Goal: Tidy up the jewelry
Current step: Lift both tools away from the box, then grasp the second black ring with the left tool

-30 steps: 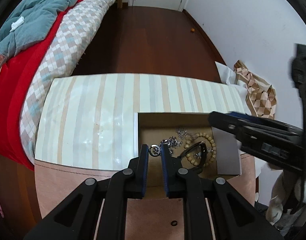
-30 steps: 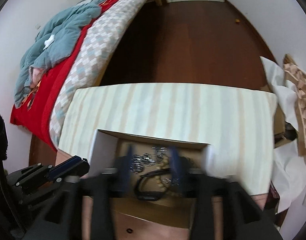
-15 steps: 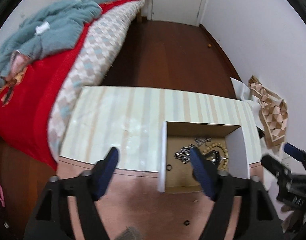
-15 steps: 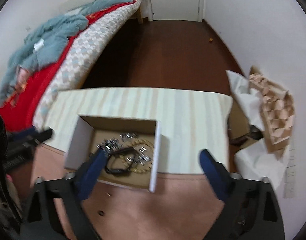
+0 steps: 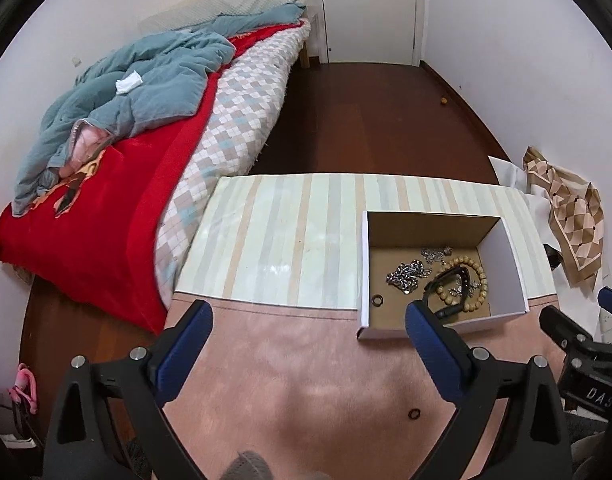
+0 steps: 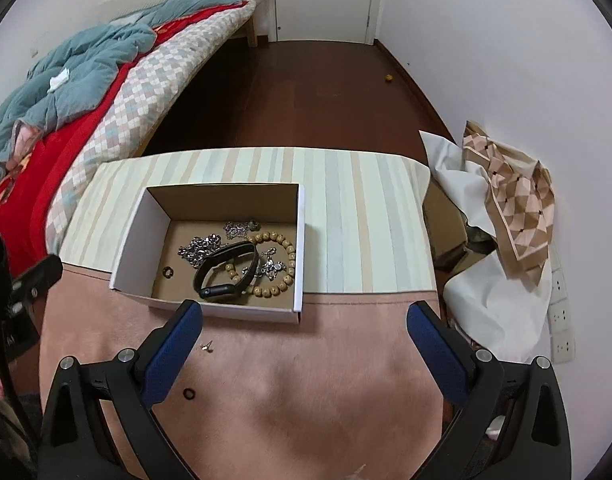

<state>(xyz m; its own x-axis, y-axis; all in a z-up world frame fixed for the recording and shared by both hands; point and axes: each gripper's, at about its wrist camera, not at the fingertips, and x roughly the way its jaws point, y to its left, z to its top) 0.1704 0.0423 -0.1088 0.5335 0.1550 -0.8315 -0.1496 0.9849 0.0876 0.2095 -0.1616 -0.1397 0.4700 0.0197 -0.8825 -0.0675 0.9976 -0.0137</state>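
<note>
A white-sided cardboard box (image 5: 441,322) (image 6: 210,308) sits on the table. It holds silver chains (image 5: 407,274) (image 6: 198,248), a wooden bead bracelet (image 5: 479,280) (image 6: 282,276), a black band (image 5: 449,276) (image 6: 226,270) and a small dark ring (image 5: 376,301) (image 6: 168,271). Another dark ring (image 5: 413,413) (image 6: 189,393) and a tiny gold piece (image 6: 206,346) lie loose on the pink cloth in front of the box. My left gripper (image 5: 307,312) hovers left of the box, its jaws opening with nothing between them. My right gripper (image 6: 306,312) stands open and empty before the box's right corner.
A striped mat (image 5: 290,240) covers the table's far half, pink cloth (image 6: 306,380) the near half. A bed (image 5: 118,216) with a red blanket and teal quilt lies at the left. Crumpled white paper and a patterned cloth (image 6: 517,208) sit at the right, by wall sockets (image 6: 561,316).
Both grippers drew back and up from the box and their jaws spread wide. The left one let go of the small ring, which now lies in the box.
</note>
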